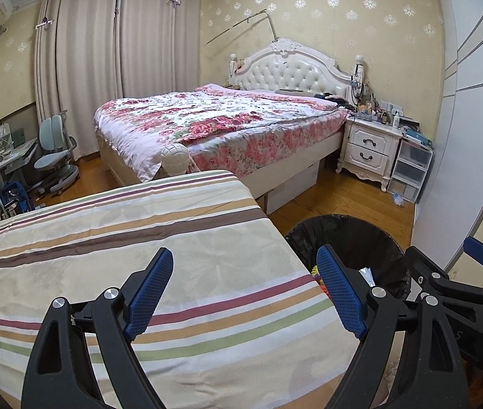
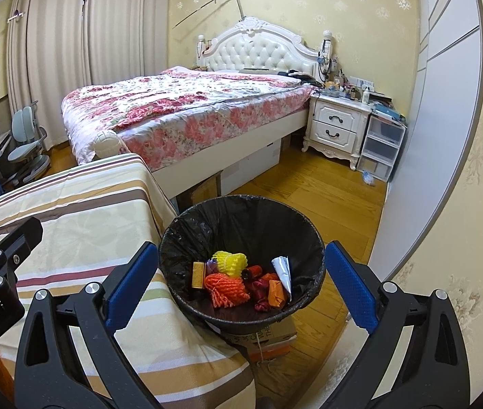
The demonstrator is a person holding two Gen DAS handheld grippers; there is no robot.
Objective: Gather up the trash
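Note:
A round bin [image 2: 241, 204] lined with a black bag stands on a cardboard box beside the striped table. Inside lie a yellow foam net [image 2: 229, 261], an orange foam net [image 2: 224, 288], a gold box [image 2: 198, 274], a silver-white wrapper [image 2: 284, 269] and red and orange scraps. My right gripper [image 2: 241, 289] hangs open just above and in front of the bin, nothing between its blue pads. My left gripper [image 1: 245, 293] is open over the table's right edge, also with nothing in it. The bin's rim [image 1: 344, 220] shows at the right of the left wrist view, the right gripper [image 1: 480, 255] beside it.
The table wears a striped cloth [image 1: 122, 238]. Behind it stands a bed with a floral quilt [image 2: 180, 105], a white nightstand [image 2: 338, 126] and plastic drawers [image 2: 379, 148]. A grey wardrobe [image 2: 446, 85] lines the right wall. A desk chair [image 1: 54, 150] stands at the left on the wooden floor [image 2: 309, 187].

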